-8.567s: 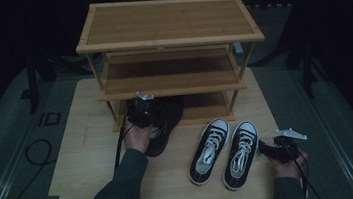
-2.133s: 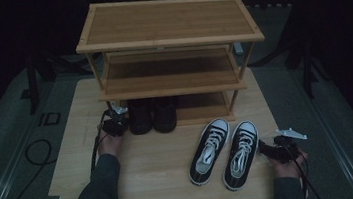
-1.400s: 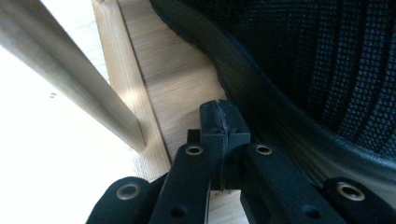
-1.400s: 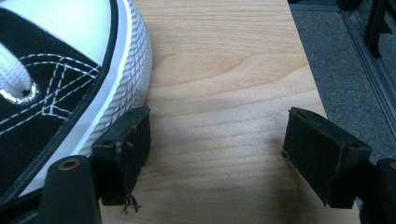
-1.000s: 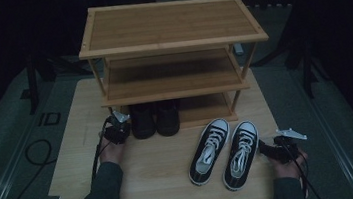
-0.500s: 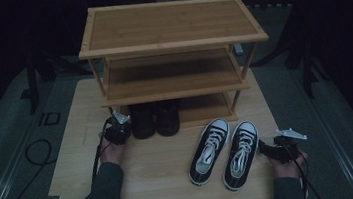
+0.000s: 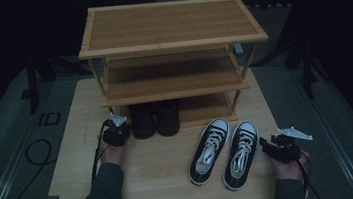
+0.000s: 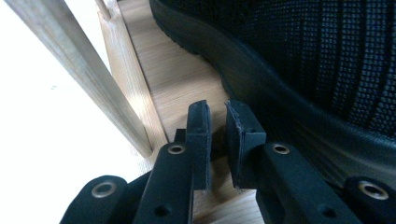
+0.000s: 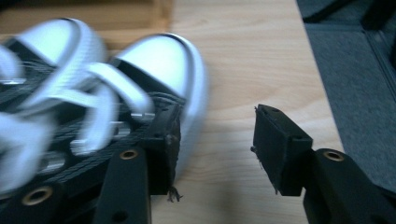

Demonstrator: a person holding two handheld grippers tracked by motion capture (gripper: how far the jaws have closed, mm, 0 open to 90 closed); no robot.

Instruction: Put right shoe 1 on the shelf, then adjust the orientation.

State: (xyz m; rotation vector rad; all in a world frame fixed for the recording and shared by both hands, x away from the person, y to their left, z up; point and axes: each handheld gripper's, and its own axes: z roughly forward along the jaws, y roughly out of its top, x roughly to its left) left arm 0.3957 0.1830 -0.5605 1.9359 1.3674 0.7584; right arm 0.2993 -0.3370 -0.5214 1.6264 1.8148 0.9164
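The pair of black mesh shoes (image 7: 155,119) stands on the lowest tier of the three-tier bamboo shoe rack (image 7: 172,54), heels toward the person, just to the right of the left claw (image 7: 117,132). In the left gripper view that claw (image 8: 217,140) has its jaws nearly together with only a thin gap and nothing between them; the black rubber sole (image 8: 261,98) runs past on its right.

The pair of black canvas sneakers with white toe caps and laces (image 7: 225,149) lies on the light wooden desk (image 7: 154,182), long axes running away from the person and leaning slightly right, just left of the right claw (image 7: 270,148). That claw (image 9: 215,149) is wide open and empty, its left jaw against the near sneaker's side. The right hand is far nearer, so the sneakers look like its job.
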